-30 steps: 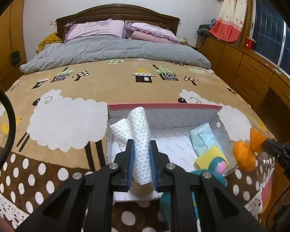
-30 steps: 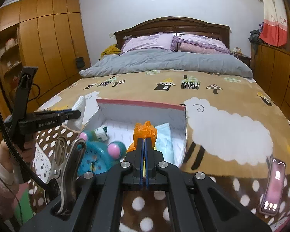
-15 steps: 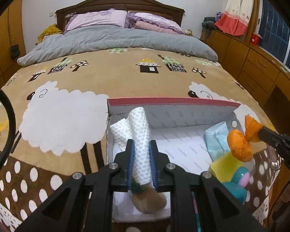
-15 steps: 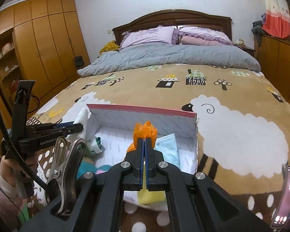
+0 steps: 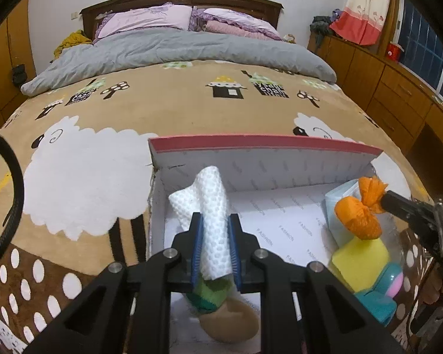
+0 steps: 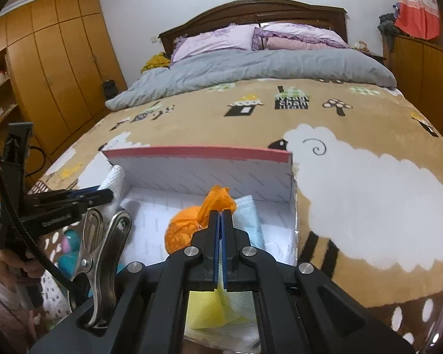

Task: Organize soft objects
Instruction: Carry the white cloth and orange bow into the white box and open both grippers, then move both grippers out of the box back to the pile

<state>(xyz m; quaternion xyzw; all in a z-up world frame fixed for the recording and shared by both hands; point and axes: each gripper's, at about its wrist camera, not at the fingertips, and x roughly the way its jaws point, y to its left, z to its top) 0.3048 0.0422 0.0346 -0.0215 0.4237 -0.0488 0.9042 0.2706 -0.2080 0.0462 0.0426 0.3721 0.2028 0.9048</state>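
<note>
Between left fingers (image 5: 197, 237): white cloth (image 5: 214, 221), pinched at its middle, top end standing up past the tips, bottom end hanging below.
Between right fingers (image 6: 214, 224): neck of orange bundle (image 6: 186, 224), clamped tight, blue pads almost meeting.
Left gripper (image 5: 214, 244): closed on the cloth, over the box's left part.
Right gripper (image 6: 221, 221): closed on the bundle, over the box's right part.
Under the cloth: green-and-tan plush (image 5: 221, 309) on the box floor.
Under the bundle: yellow sponge (image 5: 361, 261), pale blue mask (image 6: 249, 221) just beside it.
Near the sponge: teal toy (image 5: 378, 298) with a pink knob.
Box (image 5: 260, 147): white inside, red rim, far wall upright, resting on the bed.
Bed (image 5: 177, 109): tan sheep blanket, grey duvet (image 5: 177, 48) and lilac pillows (image 5: 144, 20) at the far end.
Left edge of right view: person's hand (image 6: 17, 268) on the left gripper's handle.
</note>
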